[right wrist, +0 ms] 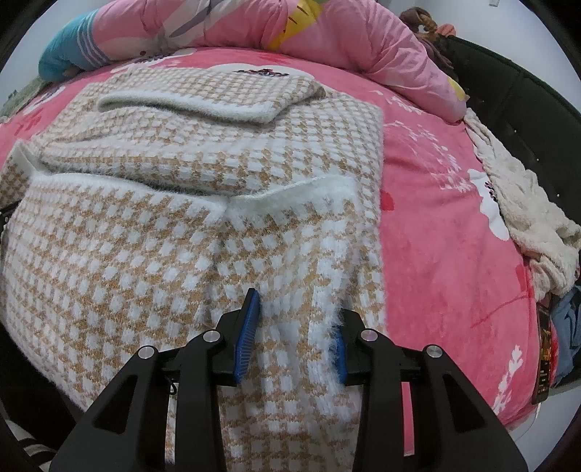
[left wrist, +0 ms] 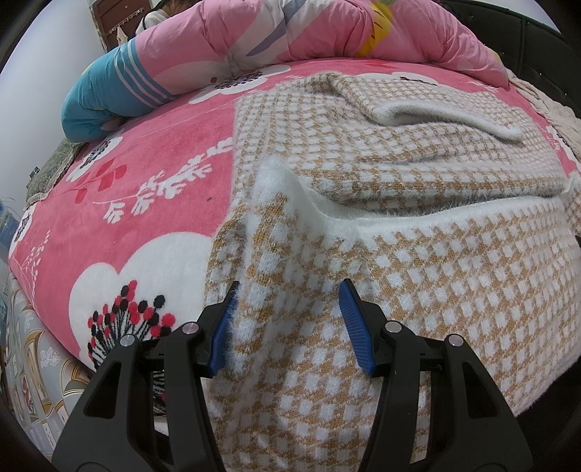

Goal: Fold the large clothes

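Observation:
A large tan-and-white checked fuzzy sweater (left wrist: 417, 261) lies on the pink flowered bed; it also shows in the right wrist view (right wrist: 152, 225). Its sleeves are folded across the body, with a white cuff (left wrist: 446, 116) on top, and its near end hangs over the bed's front edge. My left gripper (left wrist: 288, 305) is open, its blue pads either side of the sweater's left near part. My right gripper (right wrist: 296, 319) is open around the sweater's right near edge with its white trim (right wrist: 326, 308). The cloth lies between the jaws of both, unpinched.
A rolled pink quilt (left wrist: 290, 32) with a blue end (left wrist: 105, 94) lies along the back of the bed. A cream fuzzy garment (right wrist: 526, 203) is heaped at the right edge beside a dark headboard (right wrist: 526, 98). The pink flowered blanket (left wrist: 127, 188) covers the bed.

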`<action>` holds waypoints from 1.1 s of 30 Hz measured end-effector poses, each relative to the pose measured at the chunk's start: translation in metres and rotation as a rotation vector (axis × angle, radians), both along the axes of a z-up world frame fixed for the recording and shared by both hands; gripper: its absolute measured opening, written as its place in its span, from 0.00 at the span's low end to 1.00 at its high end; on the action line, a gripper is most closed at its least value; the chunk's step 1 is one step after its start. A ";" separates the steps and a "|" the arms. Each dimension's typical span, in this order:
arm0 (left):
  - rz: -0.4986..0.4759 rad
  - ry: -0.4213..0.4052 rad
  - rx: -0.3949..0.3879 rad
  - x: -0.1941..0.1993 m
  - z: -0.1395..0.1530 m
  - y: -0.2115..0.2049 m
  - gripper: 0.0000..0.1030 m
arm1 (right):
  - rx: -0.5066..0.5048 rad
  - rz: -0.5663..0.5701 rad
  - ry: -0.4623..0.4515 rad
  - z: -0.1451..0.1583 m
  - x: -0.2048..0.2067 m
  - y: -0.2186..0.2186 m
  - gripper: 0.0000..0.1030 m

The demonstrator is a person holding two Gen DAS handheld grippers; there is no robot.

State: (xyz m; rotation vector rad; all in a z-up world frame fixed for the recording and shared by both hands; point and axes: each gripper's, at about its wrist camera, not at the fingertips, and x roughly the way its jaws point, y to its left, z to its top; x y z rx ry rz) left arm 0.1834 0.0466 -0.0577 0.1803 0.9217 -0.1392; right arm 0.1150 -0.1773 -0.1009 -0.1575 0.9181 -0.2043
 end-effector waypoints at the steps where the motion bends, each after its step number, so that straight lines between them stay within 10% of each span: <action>1: 0.000 0.000 0.001 0.000 0.000 0.000 0.51 | -0.001 0.003 0.001 0.000 0.001 -0.001 0.34; 21: 0.012 -0.020 -0.006 -0.002 0.001 0.002 0.55 | 0.054 0.007 -0.012 0.004 0.005 -0.006 0.34; 33: -0.034 -0.098 0.028 -0.006 0.008 0.040 0.54 | 0.070 0.016 -0.141 0.019 -0.025 -0.001 0.09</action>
